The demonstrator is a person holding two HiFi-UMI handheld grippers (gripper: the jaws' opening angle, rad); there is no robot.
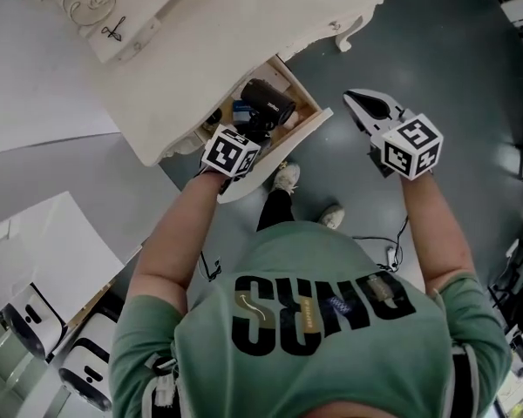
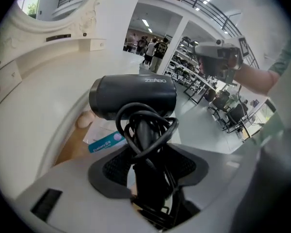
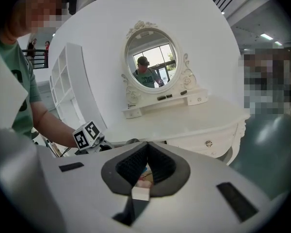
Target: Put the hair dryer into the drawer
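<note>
Clamping dryer (image 2: pixel 133 95) over drawer (image 1: pixel 307 122): L gripper (image 2: pixel 146 160)

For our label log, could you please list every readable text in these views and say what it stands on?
"ZEBO", as far as it can be read, on the hair dryer.
"Blueberry", then blurred print, on the blue label in the drawer.
Large letters on the shirt: upside down, not surely readable.

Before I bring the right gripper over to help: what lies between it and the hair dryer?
In the head view, only the open drawer's side wall and floor separate the right gripper from the hair dryer.
</note>
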